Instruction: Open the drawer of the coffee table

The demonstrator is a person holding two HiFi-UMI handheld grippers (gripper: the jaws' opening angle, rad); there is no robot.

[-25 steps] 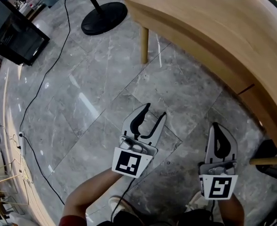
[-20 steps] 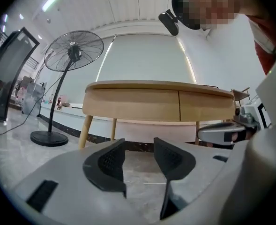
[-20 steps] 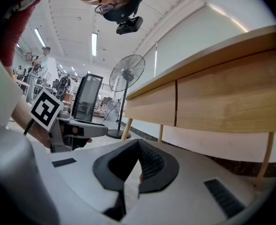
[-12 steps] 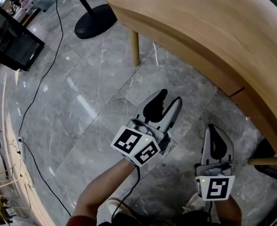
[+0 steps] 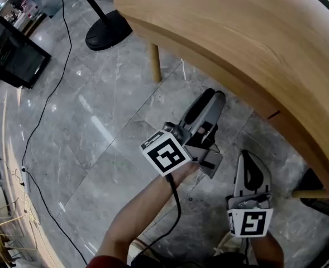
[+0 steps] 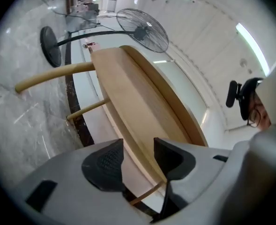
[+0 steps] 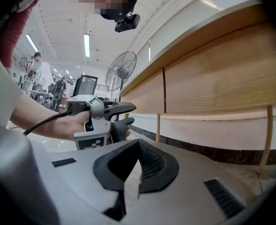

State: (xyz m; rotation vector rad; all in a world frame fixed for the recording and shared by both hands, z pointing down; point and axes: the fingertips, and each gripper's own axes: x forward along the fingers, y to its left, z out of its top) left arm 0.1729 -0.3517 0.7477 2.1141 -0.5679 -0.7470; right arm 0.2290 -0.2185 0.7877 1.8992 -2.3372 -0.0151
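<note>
Beside the coffee table [image 5: 220, 32], the left gripper [image 5: 213, 98] points at its wooden side, jaws apart and empty. Nearer the person, the right gripper [image 5: 249, 158] has its jaws together, and the drawer [image 7: 212, 74] sits shut.

I'm seeing the coffee table [image 5: 237, 43] spanning the upper right of the frame, my left claw [image 5: 210, 99] hovering just below its edge, my right claw [image 5: 250, 159] lying lower right, and a fan base [image 5: 108, 29] standing upper left.
</note>
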